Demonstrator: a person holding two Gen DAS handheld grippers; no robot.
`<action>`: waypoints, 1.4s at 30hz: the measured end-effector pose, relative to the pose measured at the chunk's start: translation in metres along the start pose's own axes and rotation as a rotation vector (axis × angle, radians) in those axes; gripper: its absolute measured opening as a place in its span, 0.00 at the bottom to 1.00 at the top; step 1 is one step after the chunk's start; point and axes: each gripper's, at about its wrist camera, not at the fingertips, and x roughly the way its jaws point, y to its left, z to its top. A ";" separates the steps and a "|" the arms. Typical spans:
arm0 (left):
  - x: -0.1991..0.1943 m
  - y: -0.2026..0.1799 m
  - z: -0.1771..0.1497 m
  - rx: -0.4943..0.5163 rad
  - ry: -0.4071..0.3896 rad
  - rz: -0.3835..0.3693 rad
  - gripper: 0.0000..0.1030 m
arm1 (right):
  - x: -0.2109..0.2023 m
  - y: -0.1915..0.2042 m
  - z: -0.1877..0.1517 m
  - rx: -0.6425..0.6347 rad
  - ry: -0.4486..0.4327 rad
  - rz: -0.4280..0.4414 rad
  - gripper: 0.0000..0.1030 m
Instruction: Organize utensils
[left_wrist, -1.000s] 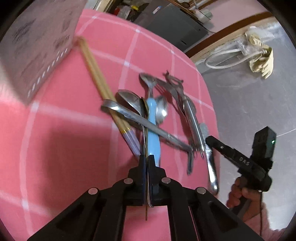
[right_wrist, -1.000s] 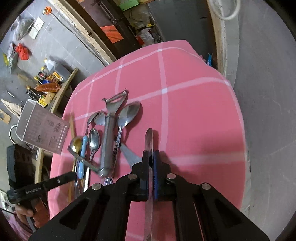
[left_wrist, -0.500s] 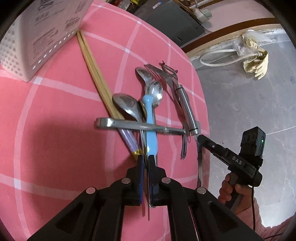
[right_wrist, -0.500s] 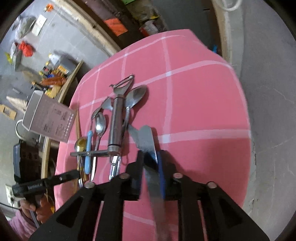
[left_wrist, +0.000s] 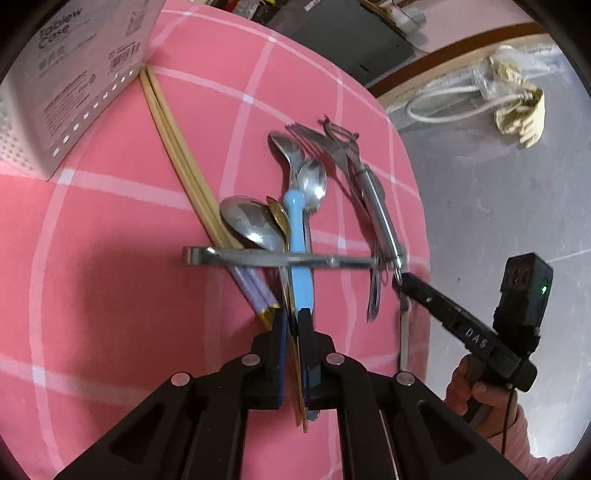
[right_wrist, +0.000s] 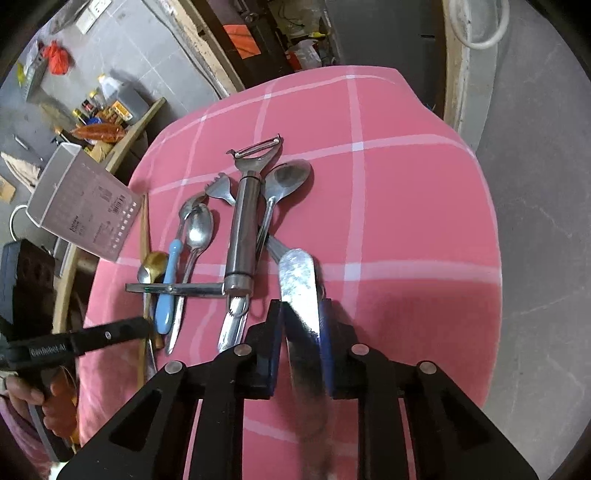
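A heap of utensils lies on the pink checked tablecloth (left_wrist: 92, 258): a blue-handled spoon (left_wrist: 299, 251), a big steel spoon (left_wrist: 247, 221), a fork (left_wrist: 314, 136), a steel peeler (right_wrist: 243, 229), wooden chopsticks (left_wrist: 177, 155). A flat steel bar (left_wrist: 280, 258) lies crosswise over them. My left gripper (left_wrist: 291, 317) is shut on the thin handle of a gold spoon (left_wrist: 277, 218) at the near end of the heap. My right gripper (right_wrist: 301, 314) holds a table knife (right_wrist: 297, 280), blade flat between the pads, and its jaws are closing. The knife's near end is blurred.
A white perforated case (left_wrist: 66, 74) stands at the table's far left, with the chopstick tips against it. The table's right edge drops to a grey floor with a white cable (left_wrist: 443, 107) and gloves (left_wrist: 521, 114). Cluttered shelves (right_wrist: 107, 110) stand beyond the far side.
The knife in my right gripper rolled from edge-on to flat and the jaws widened around it. The crosswise steel bar swung from slanted to level. My left gripper stayed shut on the gold handle.
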 end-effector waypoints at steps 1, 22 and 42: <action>-0.002 0.000 -0.003 -0.001 0.002 -0.003 0.04 | -0.003 -0.002 -0.003 0.015 0.000 0.012 0.16; -0.018 -0.005 -0.013 0.050 -0.066 0.073 0.03 | -0.006 0.014 -0.055 0.067 0.035 0.115 0.02; 0.002 0.001 0.014 -0.003 -0.055 0.026 0.05 | 0.014 0.025 -0.043 0.020 0.088 0.136 0.02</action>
